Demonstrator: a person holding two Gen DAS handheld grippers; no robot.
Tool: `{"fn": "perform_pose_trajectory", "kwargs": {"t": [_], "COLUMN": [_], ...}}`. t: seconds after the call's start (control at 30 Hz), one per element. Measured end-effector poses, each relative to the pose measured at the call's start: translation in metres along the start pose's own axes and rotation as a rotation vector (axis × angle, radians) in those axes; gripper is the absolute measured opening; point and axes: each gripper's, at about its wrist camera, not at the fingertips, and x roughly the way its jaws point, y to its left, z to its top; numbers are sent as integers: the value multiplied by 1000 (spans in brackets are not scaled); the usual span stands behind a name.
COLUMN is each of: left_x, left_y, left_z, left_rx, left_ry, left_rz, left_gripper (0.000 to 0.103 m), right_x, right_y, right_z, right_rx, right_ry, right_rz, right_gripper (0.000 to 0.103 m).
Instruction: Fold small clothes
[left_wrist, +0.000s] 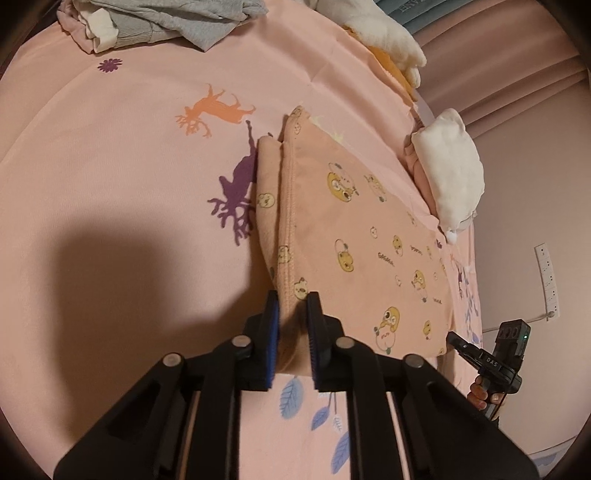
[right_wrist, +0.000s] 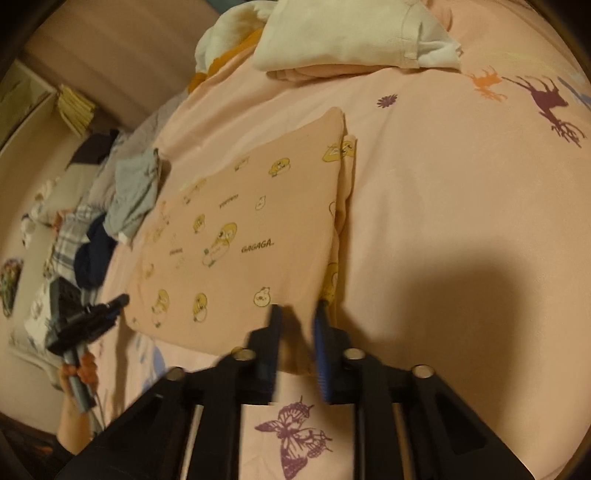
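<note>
A folded peach garment (left_wrist: 351, 229) printed with yellow cartoon figures lies on the pink bedsheet (left_wrist: 110, 166). My left gripper (left_wrist: 293, 299) is shut on its near left corner, the fabric bunched between the blue pads. In the right wrist view the same garment (right_wrist: 240, 229) stretches away to the left, and my right gripper (right_wrist: 298, 306) is shut on its near right corner. Each gripper also shows in the other's view, held in a hand: the right gripper (left_wrist: 452, 338) at the garment's far corner, the left gripper (right_wrist: 122, 299) at the lower left.
Grey and white clothes (left_wrist: 147, 22) are piled at the bed's far end. A white folded piece (left_wrist: 448, 166) lies by the bed edge, and another white stack (right_wrist: 351, 33) sits beyond the garment. Loose clothes (right_wrist: 133, 192) lie left of it. A wall (left_wrist: 535, 184) borders the bed.
</note>
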Motion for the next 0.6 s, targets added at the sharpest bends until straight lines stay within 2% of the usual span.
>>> {"fn": "perform_pose_trajectory", "kwargs": {"t": [0.3, 0.5, 0.53, 0.6], "left_x": [-11, -13, -13, -16], "left_y": [9, 25, 26, 30], "left_z": [-8, -21, -23, -27], "left_rx": [-12, -39, -38, -40], "left_ry": [25, 56, 58, 65], "left_rz": [-9, 32, 36, 35], "left_gripper": [5, 3, 0, 0], "right_x": [-23, -10, -9, -6], "right_y": [-1, -7, -6, -7], "right_z": [-7, -14, -15, -16], "right_rx": [0, 17, 11, 3], "right_ry": [-44, 7, 14, 40], "right_rz": [39, 6, -11, -63], "right_gripper": [4, 4, 4, 4]}}
